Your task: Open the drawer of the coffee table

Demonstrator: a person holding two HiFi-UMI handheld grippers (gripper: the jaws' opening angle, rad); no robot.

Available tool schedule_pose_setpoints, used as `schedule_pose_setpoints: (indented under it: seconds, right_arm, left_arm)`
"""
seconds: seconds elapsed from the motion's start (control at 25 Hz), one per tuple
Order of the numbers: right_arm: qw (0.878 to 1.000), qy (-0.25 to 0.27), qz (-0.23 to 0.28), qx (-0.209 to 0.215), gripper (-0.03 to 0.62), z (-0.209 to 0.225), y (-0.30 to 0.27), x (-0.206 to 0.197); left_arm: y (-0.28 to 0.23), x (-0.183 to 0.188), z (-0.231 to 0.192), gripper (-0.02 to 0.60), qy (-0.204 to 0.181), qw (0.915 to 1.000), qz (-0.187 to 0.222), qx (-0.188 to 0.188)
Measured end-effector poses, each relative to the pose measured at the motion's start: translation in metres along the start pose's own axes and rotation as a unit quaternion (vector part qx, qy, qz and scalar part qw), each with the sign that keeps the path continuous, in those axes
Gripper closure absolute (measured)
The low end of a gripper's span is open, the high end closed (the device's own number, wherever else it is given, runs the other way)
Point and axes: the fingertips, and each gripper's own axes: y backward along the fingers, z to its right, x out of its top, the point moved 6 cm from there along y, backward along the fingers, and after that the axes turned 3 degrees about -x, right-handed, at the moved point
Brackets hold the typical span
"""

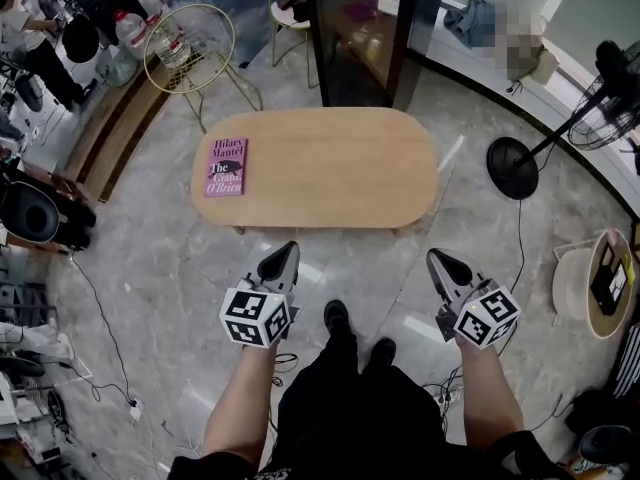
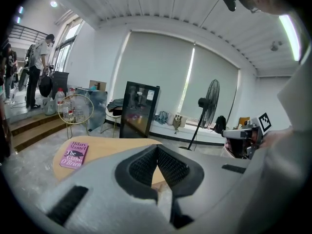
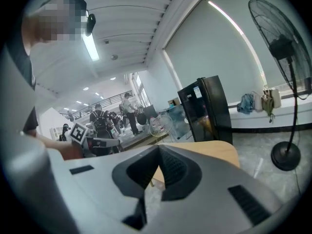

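- The table (image 1: 320, 168), low and oval with a pale wood top, stands on the grey marbled floor (image 1: 150, 258) at 12 o'clock from the person, well apart from both tools.
- Its drawer does not show. The head view takes in only the top, and the gripper views catch only the top and its near edge.
- A pink book (image 1: 227, 166) lies flat at the 9 o'clock end of the top.
- The left gripper (image 1: 284, 255) is held out short of the table's near edge, at about 11 o'clock from the person's shoes (image 1: 337, 315). Its tips point towards the table.
- Its own view shows the two jaws pressed together tip to tip, with nothing between them.
- The right gripper (image 1: 441, 261) hangs about level with it at 1 o'clock from the shoes, also aimed at the table.
- Its jaws are likewise closed on each other and grip nothing.
- Both tools are in the air, apart from each other and touching neither the table nor the floor.
- Beyond the table at 12 o'clock stands a black, glass-fronted cabinet (image 1: 365, 33).
- A gold wire stand (image 1: 190, 48) sits at 11 o'clock.
- A pedestal fan (image 1: 513, 168) is at 2 o'clock, its round base on the floor near the table's right end.
- People (image 2: 36, 65) stand far off at 10 o'clock, up on a wooden step.
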Motion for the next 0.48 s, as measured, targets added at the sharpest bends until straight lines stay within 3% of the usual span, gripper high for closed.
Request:
schedule_pose_setpoints:
  seconds: [0.48]
  right_arm:
    - [1.0, 0.014, -0.017, -0.014, 0.588, 0.048, -0.008, -0.065]
  left_arm:
    - [-0.048, -0.089, -0.002, 0.572, 0.009, 0.9997, -0.023, -0.004]
